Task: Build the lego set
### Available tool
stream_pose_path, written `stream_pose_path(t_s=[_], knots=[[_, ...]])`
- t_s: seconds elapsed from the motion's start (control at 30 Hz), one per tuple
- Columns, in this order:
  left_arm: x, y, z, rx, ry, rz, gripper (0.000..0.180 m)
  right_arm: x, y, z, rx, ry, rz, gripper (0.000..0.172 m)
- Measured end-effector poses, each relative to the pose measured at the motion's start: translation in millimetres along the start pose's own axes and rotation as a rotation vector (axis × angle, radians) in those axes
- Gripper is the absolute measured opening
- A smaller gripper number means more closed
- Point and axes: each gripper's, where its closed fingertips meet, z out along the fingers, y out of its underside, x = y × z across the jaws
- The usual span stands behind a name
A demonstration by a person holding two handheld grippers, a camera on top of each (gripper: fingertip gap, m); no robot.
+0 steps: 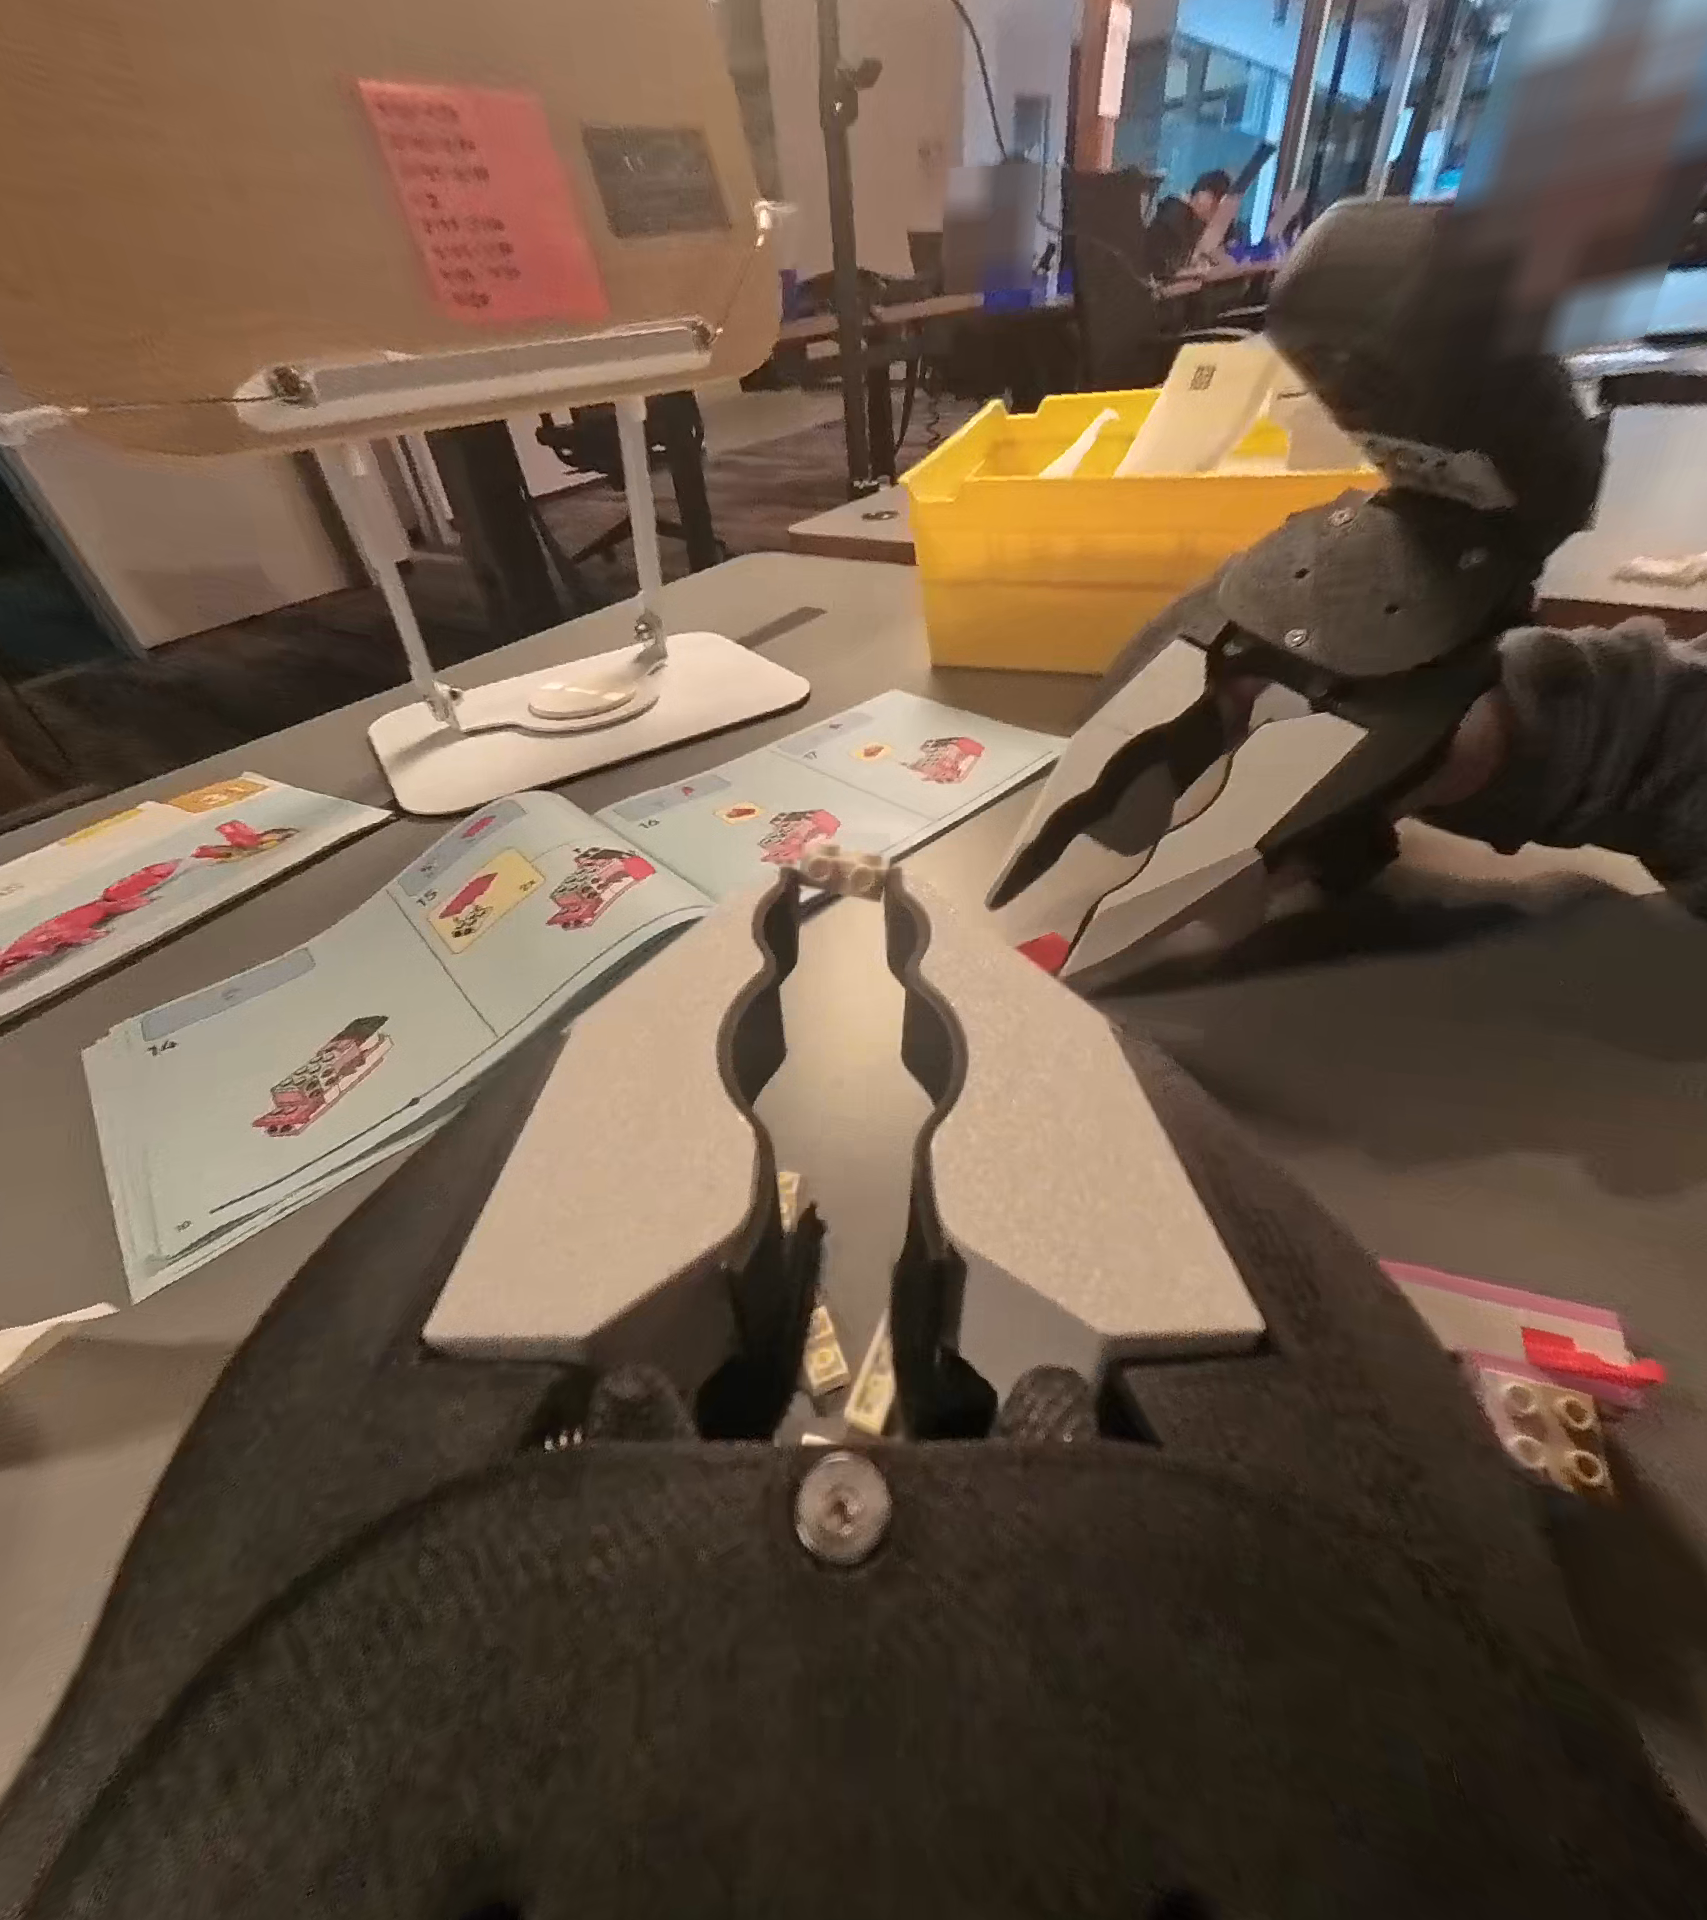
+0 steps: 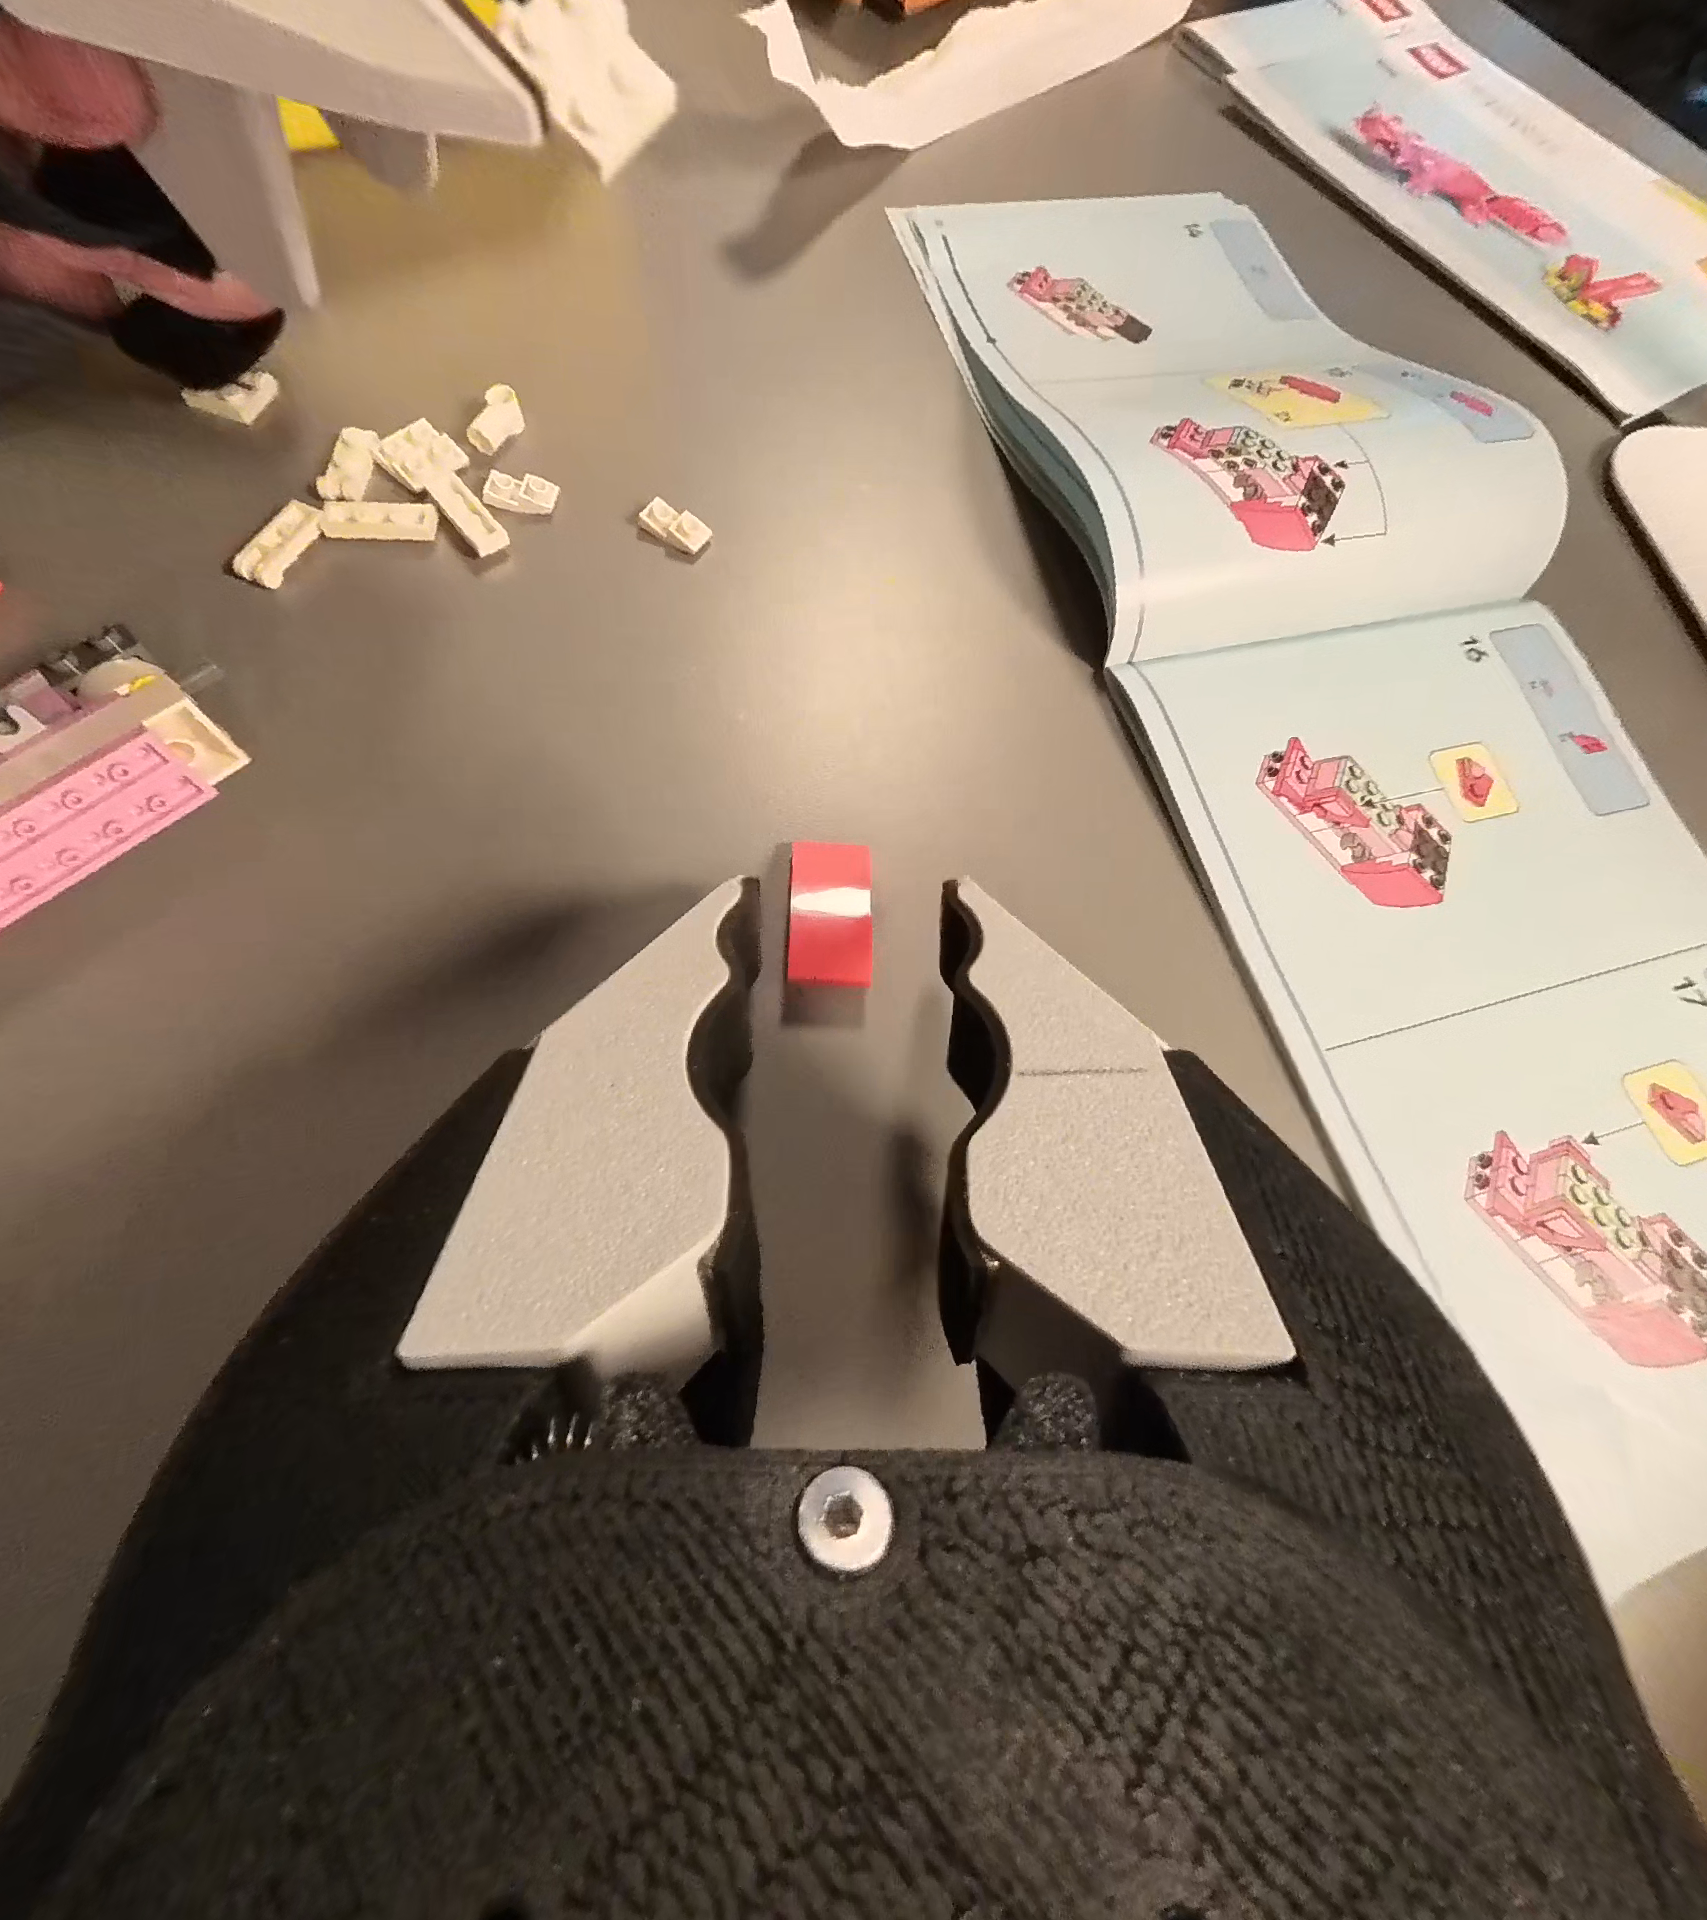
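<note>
We log: left gripper (image 1: 836, 871) clenched on a small tan brick (image 1: 844, 868) at its fingertips, right gripper (image 2: 849, 914) released, a red brick (image 2: 830, 914) lying lengthwise between its untouching fingers on the grey table (image 2: 568, 675)

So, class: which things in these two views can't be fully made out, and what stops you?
- Left wrist view: the red piece is mostly hidden behind the right gripper.
- Left wrist view: the yellow bin contents are partly blocked by that gripper's body.
- Right wrist view: the pink build is cut off by the left edge.

Grey table (image 2: 537, 727): bricks (image 2: 392, 488), booklet (image 2: 1348, 831).
</note>
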Motion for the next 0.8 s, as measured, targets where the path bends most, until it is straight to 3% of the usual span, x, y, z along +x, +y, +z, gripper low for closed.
stream_pose_path(t_s=[0.47,0.57,0.67,0.8], knots=[[30,9,5,-0.067,0.194,-0.086,0.015,0,11,3,-0.066,-0.055,0.091,0.014],[40,17,8,-0.137,0.255,-0.159,0.015,-2,-7,-5,0.066,-0.091,0.126,0.015],[50,19,7,-0.168,0.329,-0.234,0.015,-20,-39,-19,0.281,-0.298,0.283,0.014],[56,19,6,-0.171,0.384,-0.297,0.014,-41,-57,-27,0.389,-0.469,0.330,0.015]])
